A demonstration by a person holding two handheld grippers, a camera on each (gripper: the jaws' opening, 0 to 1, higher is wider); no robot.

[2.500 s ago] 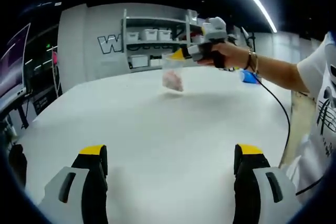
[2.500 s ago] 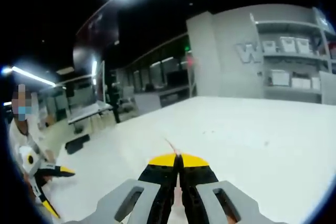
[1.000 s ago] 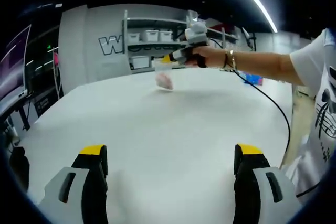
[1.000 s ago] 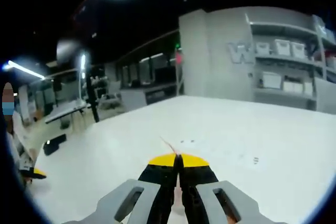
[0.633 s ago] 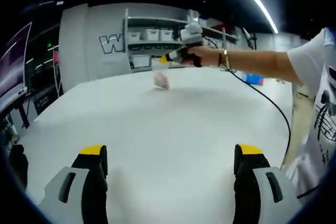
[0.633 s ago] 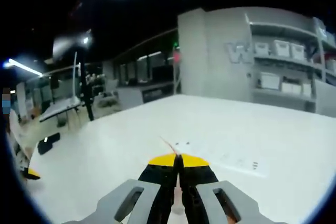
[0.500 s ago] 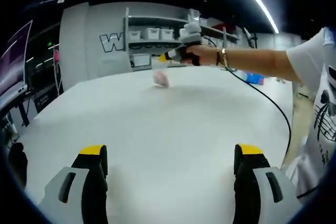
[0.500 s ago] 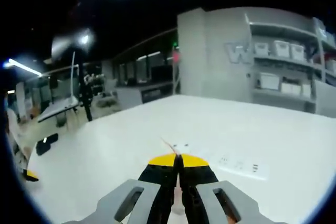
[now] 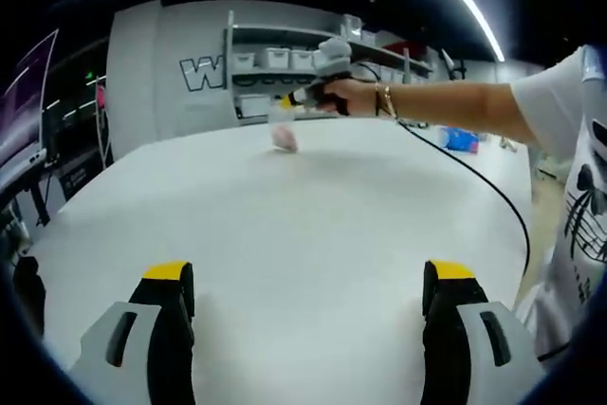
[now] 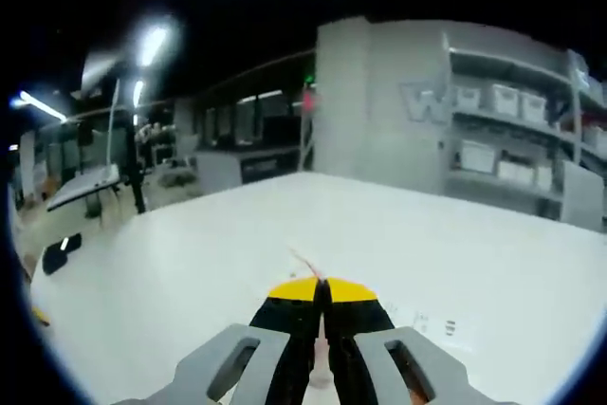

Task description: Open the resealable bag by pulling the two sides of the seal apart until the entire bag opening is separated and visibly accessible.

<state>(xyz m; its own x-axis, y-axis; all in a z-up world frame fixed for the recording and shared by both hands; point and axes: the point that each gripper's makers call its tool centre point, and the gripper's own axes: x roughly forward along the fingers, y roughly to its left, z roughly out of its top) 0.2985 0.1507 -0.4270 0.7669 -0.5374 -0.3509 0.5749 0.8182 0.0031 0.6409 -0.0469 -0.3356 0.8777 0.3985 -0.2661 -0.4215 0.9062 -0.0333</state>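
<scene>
On the left, the left gripper (image 9: 303, 305) hangs low over the near part of the white table (image 9: 313, 225) with its two yellow-tipped jaws spread wide and nothing between them; it looks held in reserve, ready to take one side of the seal once the bag comes within reach. Further right and far across the table, the right gripper (image 9: 302, 94) is stretched out at the end of the person's arm (image 9: 446, 111), and the small clear bag (image 9: 283, 126) hangs down from its tips with something pinkish inside, its lower end close to the tabletop or perhaps touching it, too small to tell. In the right gripper view the right gripper's jaws are pressed together, and a thin sliver of the bag's edge (image 10: 305, 263) pokes out above the yellow tips, so it is pinching the bag by its top. Judging by this, the seal is not yet pulled apart, since one gripper alone has it and the two grippers are well apart. A black cable (image 9: 474, 177) trails from the right gripper across the right side of the table and could drag. A shelf with bins (image 9: 275, 64) stands behind, and nothing lies on the table between the grippers.
</scene>
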